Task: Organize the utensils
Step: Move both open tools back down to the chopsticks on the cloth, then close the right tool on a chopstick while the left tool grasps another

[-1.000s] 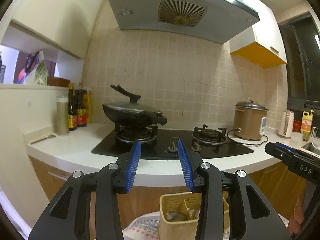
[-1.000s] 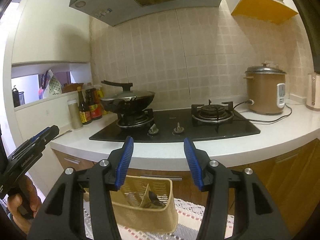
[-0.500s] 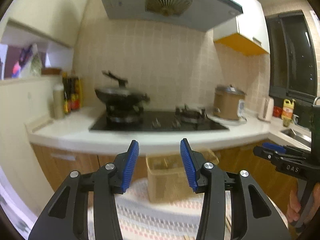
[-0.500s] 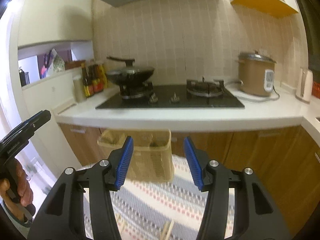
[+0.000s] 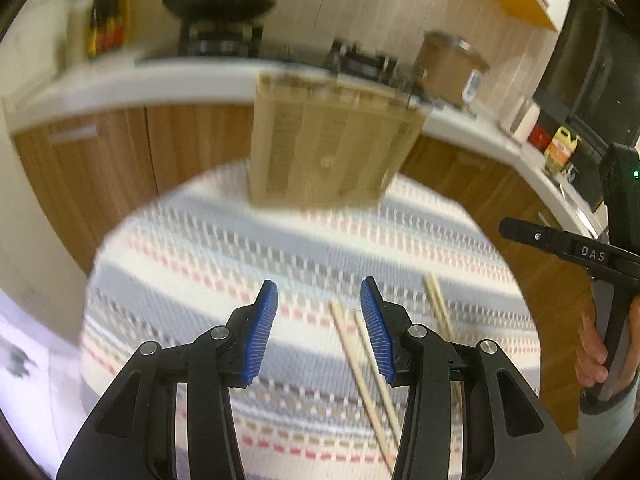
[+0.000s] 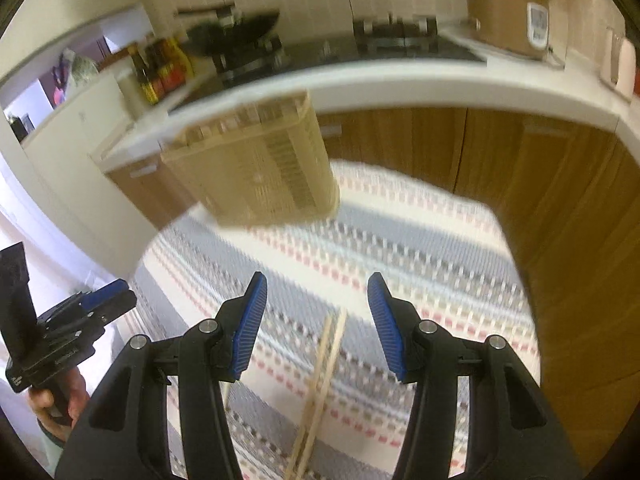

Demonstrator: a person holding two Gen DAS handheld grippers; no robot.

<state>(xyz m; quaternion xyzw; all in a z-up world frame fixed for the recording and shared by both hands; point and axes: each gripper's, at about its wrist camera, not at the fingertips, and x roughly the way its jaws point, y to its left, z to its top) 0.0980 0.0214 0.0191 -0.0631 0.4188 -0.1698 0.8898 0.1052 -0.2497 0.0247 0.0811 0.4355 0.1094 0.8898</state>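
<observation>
A beige perforated utensil basket stands at the far side of a striped cloth; it also shows in the right wrist view. Wooden chopsticks lie on the cloth by my left gripper's right finger, and another pair lies further right. My left gripper is open and empty above the cloth. My right gripper is open and empty, with chopsticks lying on the cloth between its fingers. The views are blurred.
A white kitchen counter with wooden cabinets curves behind the cloth. On it are a black wok, sauce bottles and a brown rice cooker. The other hand-held gripper shows at each frame's edge.
Both grippers have tilted downward and moved over the striped cloth; the stove and counter slid to the top of the views, the basket is nearer, and chopsticks have come into view.
</observation>
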